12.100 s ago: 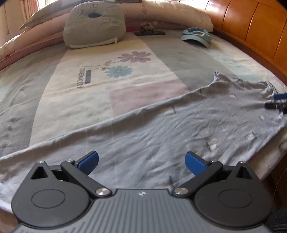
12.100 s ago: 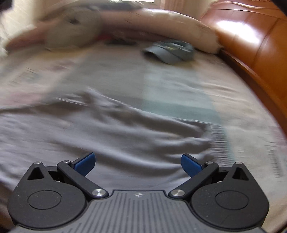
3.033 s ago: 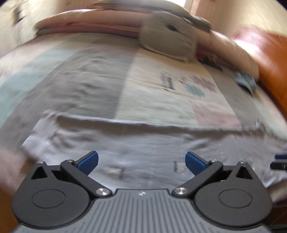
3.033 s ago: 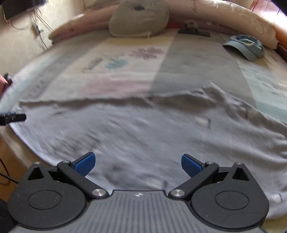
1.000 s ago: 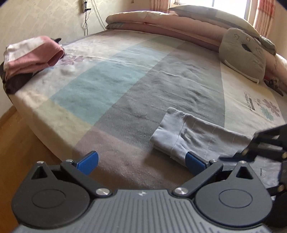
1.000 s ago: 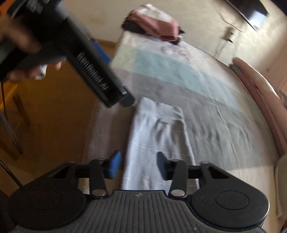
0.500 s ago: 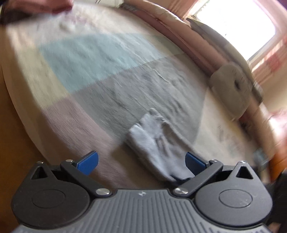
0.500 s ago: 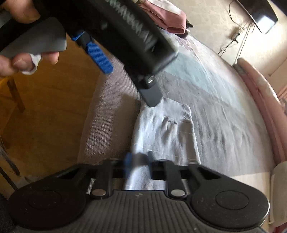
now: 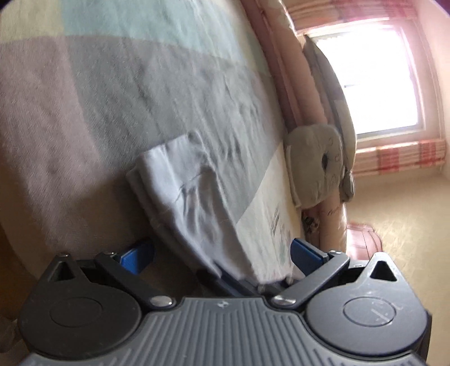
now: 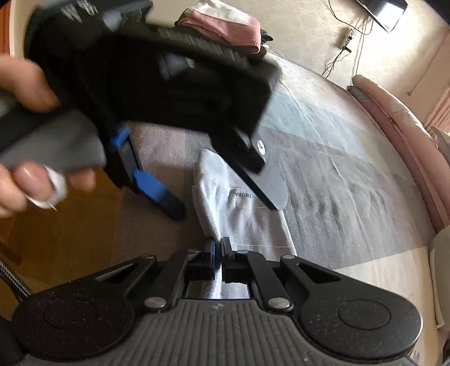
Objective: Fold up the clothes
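In the left wrist view the left gripper (image 9: 222, 254) has its jaws wide apart, blue pads at 8 and 4 o'clock of the frame, with the folded grey garment (image 9: 194, 202) running up between them from 6 toward 11 o'clock on the bed (image 9: 84, 98). Only this view shows the cushion (image 9: 317, 166) at 3 o'clock and the bright window (image 9: 374, 81) at 1 o'clock.

In the right wrist view the right gripper (image 10: 218, 254) has its jaws pressed closed on the near edge of the garment (image 10: 244, 216), which lies on the bed (image 10: 337, 169) close to its edge. Only here can the hand (image 10: 25, 135) be seen, at 9 o'clock, holding the left gripper (image 10: 225, 185) tilted above the garment's far end. A small label on the cloth reads roughly "XIFUWA", though blurred. A pink pile (image 10: 225, 24) sits at 12 o'clock, cables (image 10: 348, 42) on the wall at 1 o'clock.
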`<action>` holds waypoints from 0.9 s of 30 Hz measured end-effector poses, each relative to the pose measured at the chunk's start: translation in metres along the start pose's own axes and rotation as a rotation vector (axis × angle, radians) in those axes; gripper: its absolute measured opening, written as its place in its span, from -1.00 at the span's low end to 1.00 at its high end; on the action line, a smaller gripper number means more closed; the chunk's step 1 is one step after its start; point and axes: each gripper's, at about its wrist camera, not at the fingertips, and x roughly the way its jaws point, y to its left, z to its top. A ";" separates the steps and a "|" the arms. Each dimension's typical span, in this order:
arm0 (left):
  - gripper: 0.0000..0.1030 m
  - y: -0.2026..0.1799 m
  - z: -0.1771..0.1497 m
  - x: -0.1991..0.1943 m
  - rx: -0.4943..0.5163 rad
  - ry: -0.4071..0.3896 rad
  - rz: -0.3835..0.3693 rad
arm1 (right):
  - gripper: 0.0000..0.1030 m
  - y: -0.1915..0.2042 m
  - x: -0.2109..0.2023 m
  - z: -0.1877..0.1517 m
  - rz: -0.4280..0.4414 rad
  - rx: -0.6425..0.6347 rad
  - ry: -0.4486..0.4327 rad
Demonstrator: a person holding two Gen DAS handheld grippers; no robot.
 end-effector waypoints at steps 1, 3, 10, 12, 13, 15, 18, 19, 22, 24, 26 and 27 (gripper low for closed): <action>0.99 -0.002 0.002 0.001 0.012 -0.010 0.003 | -0.90 0.000 0.000 0.000 0.002 0.004 -0.001; 0.99 -0.005 0.006 0.001 0.036 -0.042 -0.009 | -0.90 0.001 0.000 -0.001 0.007 0.013 -0.003; 0.99 -0.001 0.007 0.004 0.082 -0.112 -0.104 | -0.83 -0.003 -0.005 -0.003 0.050 0.077 -0.010; 0.98 -0.001 0.005 0.005 0.116 -0.104 -0.114 | -0.80 -0.005 -0.008 -0.005 0.075 0.111 -0.013; 0.98 -0.001 0.006 0.006 0.123 -0.101 -0.118 | -0.74 -0.006 -0.011 -0.006 0.085 0.128 -0.016; 0.98 -0.002 0.010 0.008 0.127 -0.107 -0.125 | -0.61 -0.010 -0.018 -0.010 0.097 0.164 -0.027; 0.97 -0.002 0.020 0.016 0.102 -0.135 -0.133 | -0.56 -0.016 -0.030 -0.017 0.095 0.211 -0.038; 0.96 -0.002 0.019 0.019 0.106 -0.130 -0.131 | -0.55 -0.018 -0.033 -0.020 0.089 0.225 -0.040; 0.96 -0.011 0.008 0.022 0.196 -0.107 -0.102 | -0.48 -0.026 -0.042 -0.027 0.066 0.264 -0.045; 0.92 -0.012 0.005 0.021 0.256 -0.105 -0.087 | -0.45 -0.031 -0.046 -0.033 0.056 0.293 -0.046; 0.86 -0.016 0.007 0.025 0.303 -0.094 -0.046 | -0.41 -0.035 -0.050 -0.039 0.048 0.324 -0.047; 0.83 -0.020 0.009 0.029 0.325 -0.090 -0.026 | -0.38 -0.037 -0.052 -0.042 0.044 0.340 -0.048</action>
